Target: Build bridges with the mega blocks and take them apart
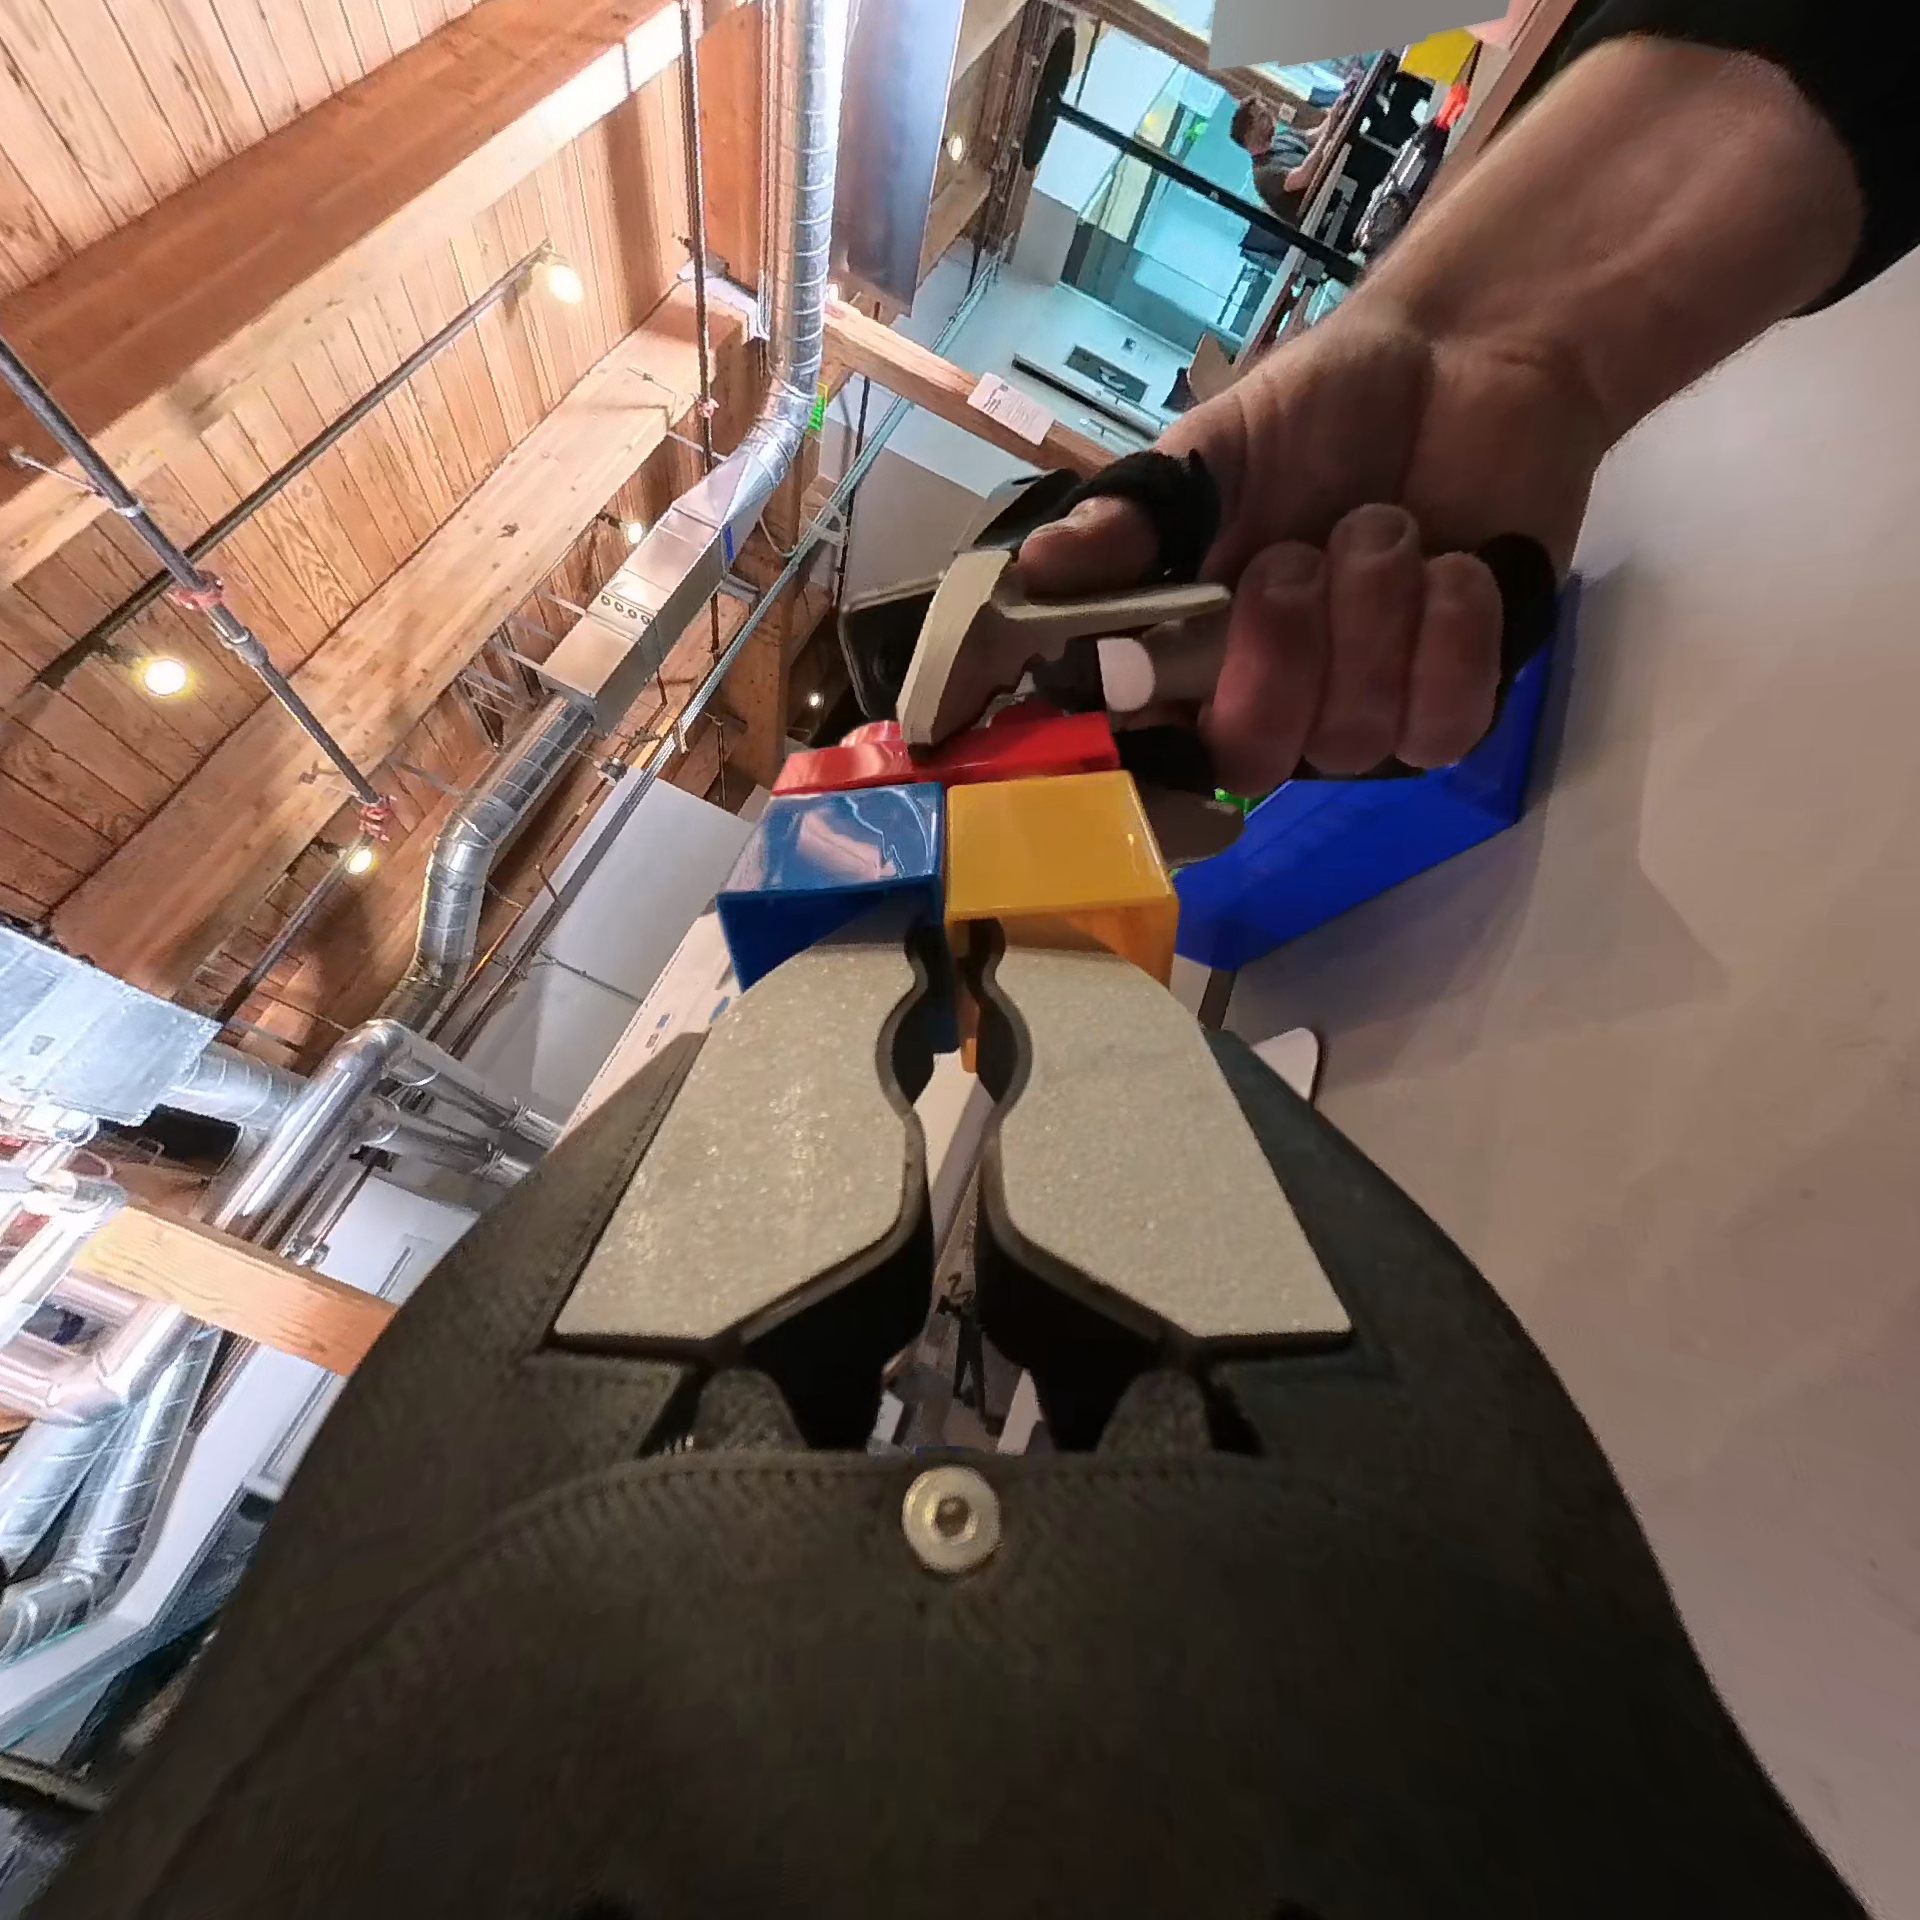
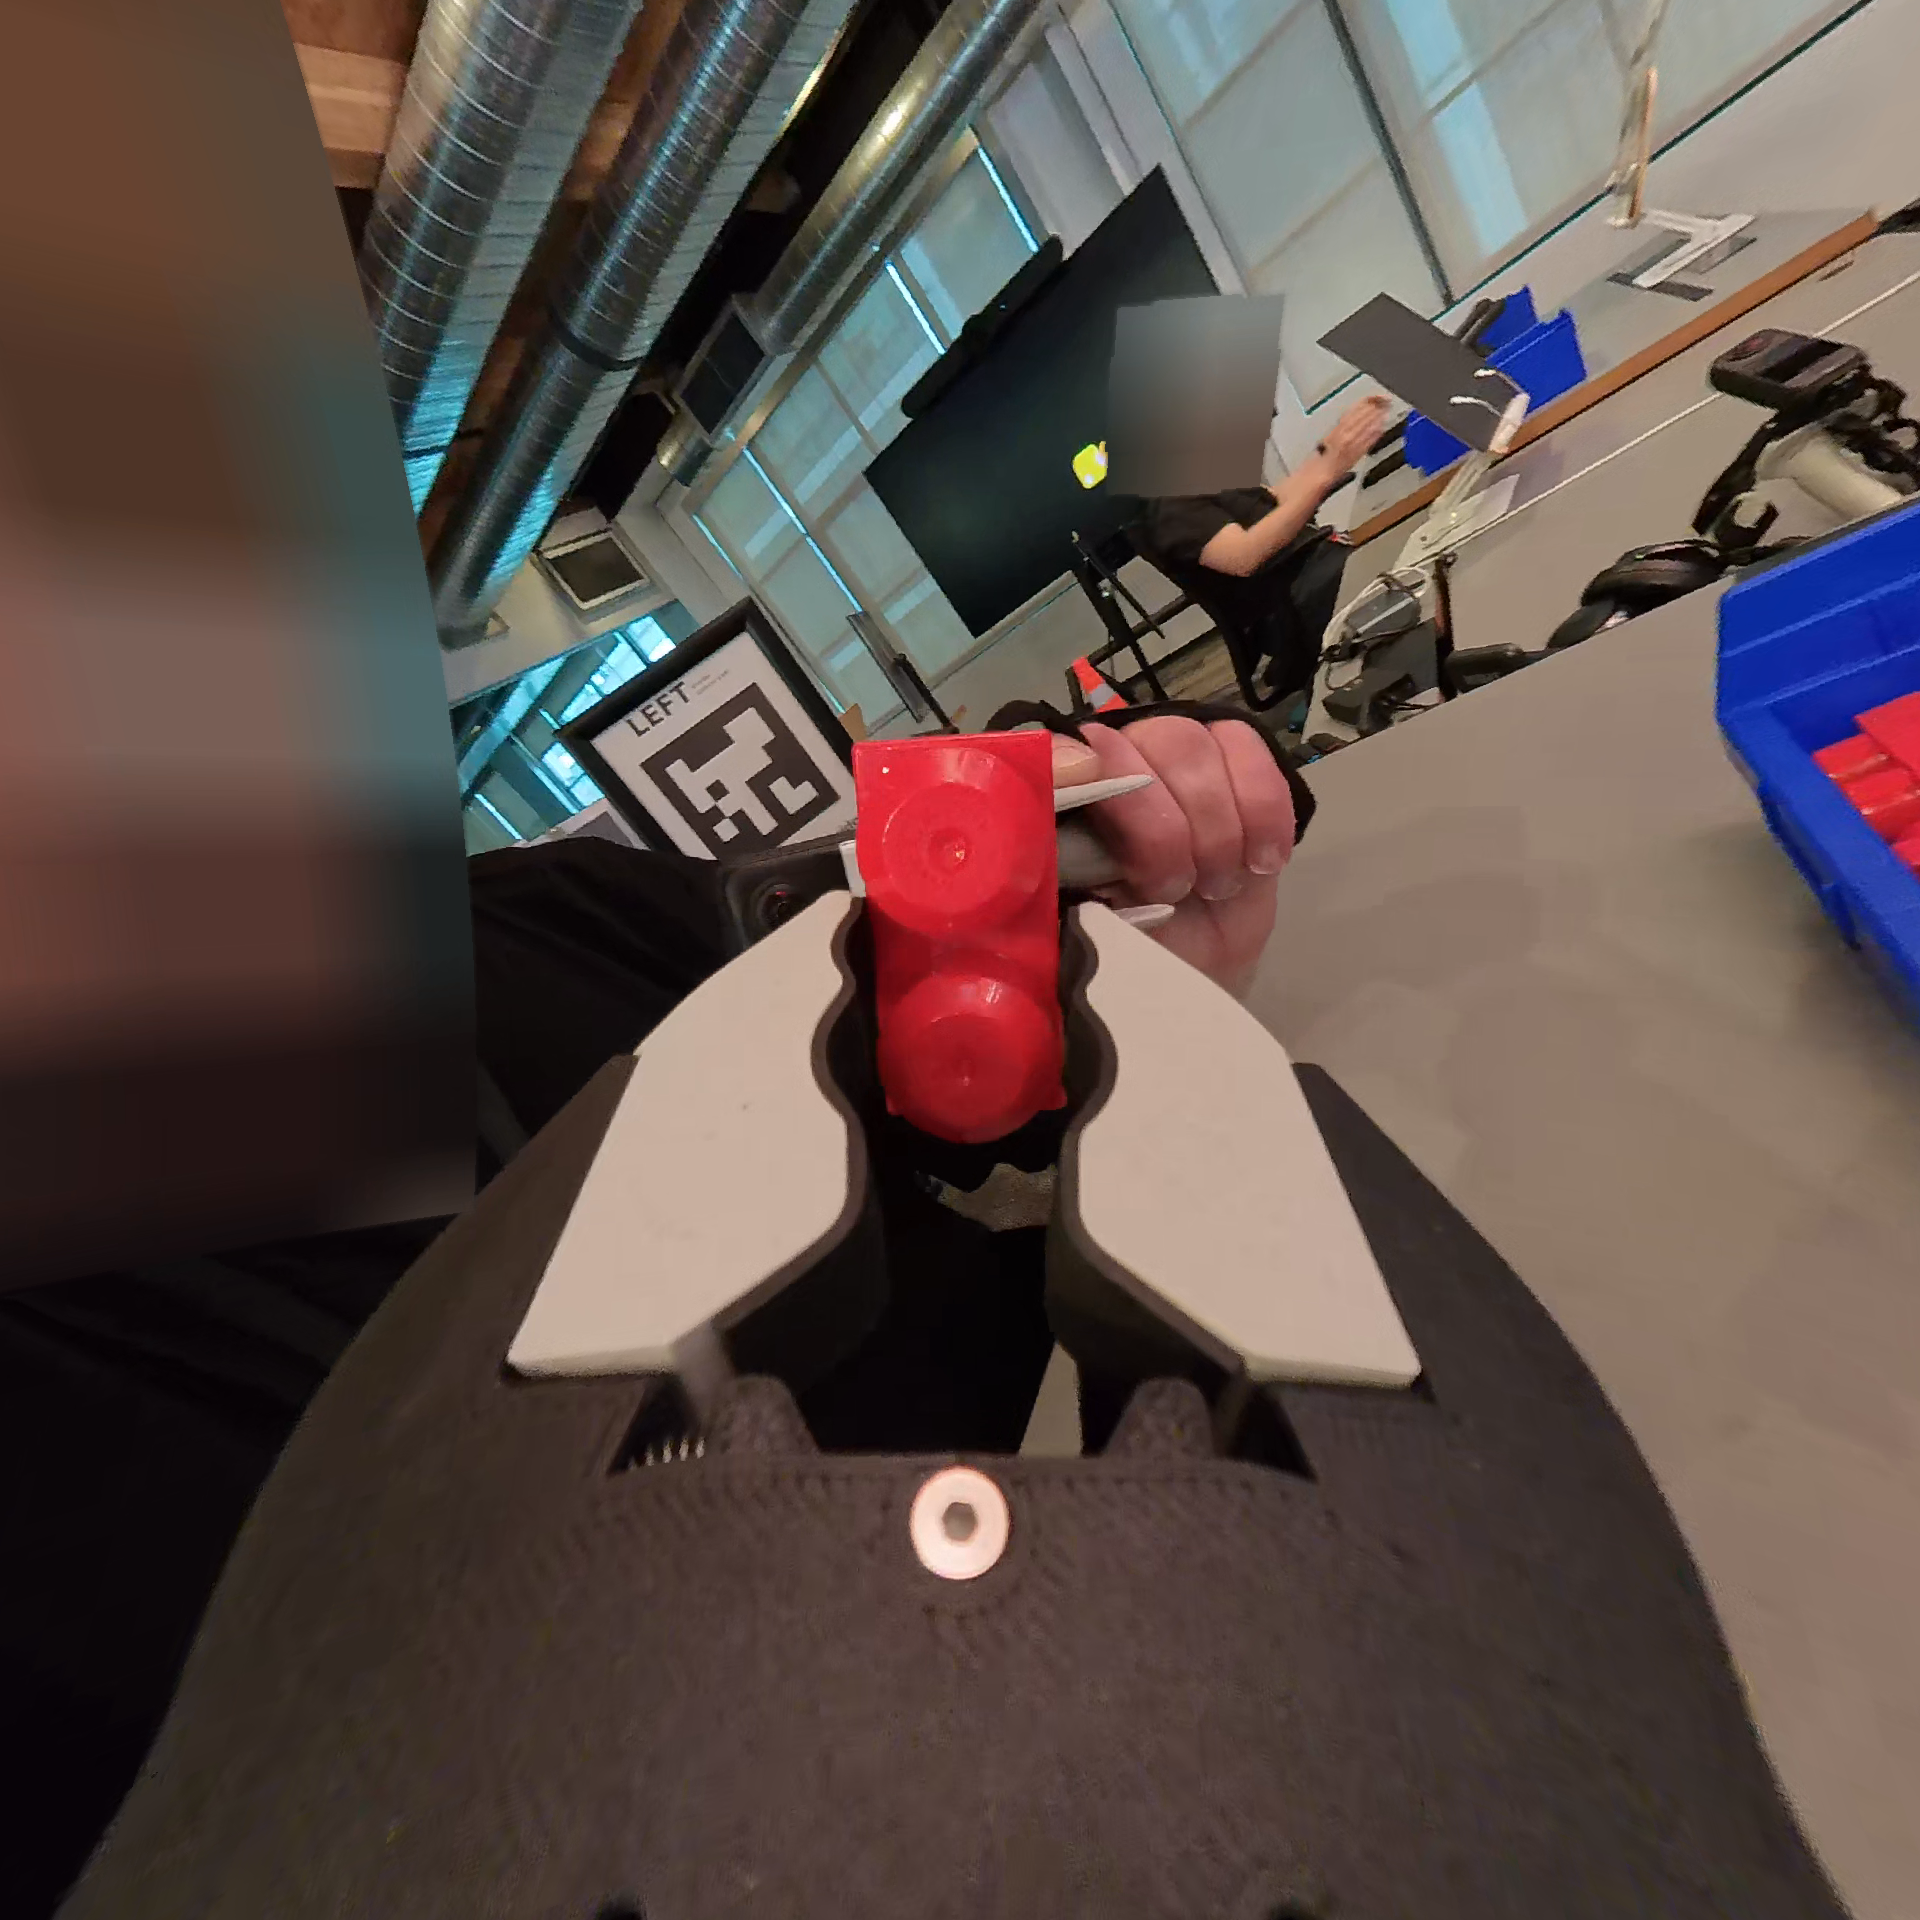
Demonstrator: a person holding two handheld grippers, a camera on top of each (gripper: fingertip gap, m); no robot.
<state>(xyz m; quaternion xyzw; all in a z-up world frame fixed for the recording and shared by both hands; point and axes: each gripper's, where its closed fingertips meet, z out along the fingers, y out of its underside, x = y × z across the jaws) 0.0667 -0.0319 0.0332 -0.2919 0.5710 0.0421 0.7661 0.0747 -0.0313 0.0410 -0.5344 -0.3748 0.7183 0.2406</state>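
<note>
2 grippers meet over a grey table [image 2: 1558, 1039], each clenched on part of the same small block assembly. Nearest in the left wrist view, the left gripper [image 1: 961, 961] pinches the adjoining thin walls of a blue block [image 1: 831, 862] and a yellow block [image 1: 1049, 847], its fingers almost together. Just beyond these, a red block [image 1: 997, 748] sits across both, and the right gripper [image 2: 961, 987] clamps it by its 2 long sides, studs facing that camera. Behind the blocks, a hand [image 1: 1403, 582] grips the right gripper's handle. Farther off, a blue bin [image 2: 1829, 727] holding red pieces stands on the table.
</note>
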